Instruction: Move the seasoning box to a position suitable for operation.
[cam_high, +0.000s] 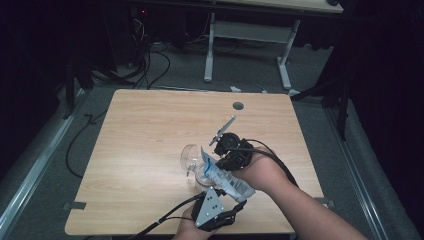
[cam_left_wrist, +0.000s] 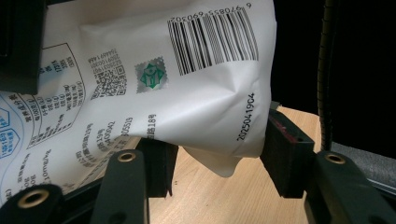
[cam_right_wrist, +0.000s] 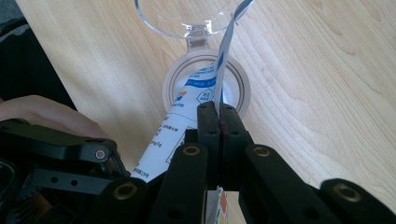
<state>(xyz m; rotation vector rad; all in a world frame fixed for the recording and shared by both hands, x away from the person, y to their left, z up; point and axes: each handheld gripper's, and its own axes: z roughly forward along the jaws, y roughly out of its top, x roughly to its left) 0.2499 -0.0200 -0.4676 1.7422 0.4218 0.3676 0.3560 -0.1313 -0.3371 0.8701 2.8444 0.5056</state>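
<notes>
Both grippers' fingers clamp the pouch (cam_left_wrist: 154, 88); right gripper view alone shows the jar's mouth (cam_right_wrist: 205, 84) beneath.

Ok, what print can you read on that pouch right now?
"20250419C4" stands by the lower corner of the white pouch.
"970855 690302", seen upside down, runs along its barcode; further digits unclear.
The nutrition table, QR code text and blue panel print are too small to read.

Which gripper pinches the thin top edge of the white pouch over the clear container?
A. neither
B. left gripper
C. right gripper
C: in the right gripper view, the right gripper is shut on the white pouch's thin edge above the clear container.
</notes>
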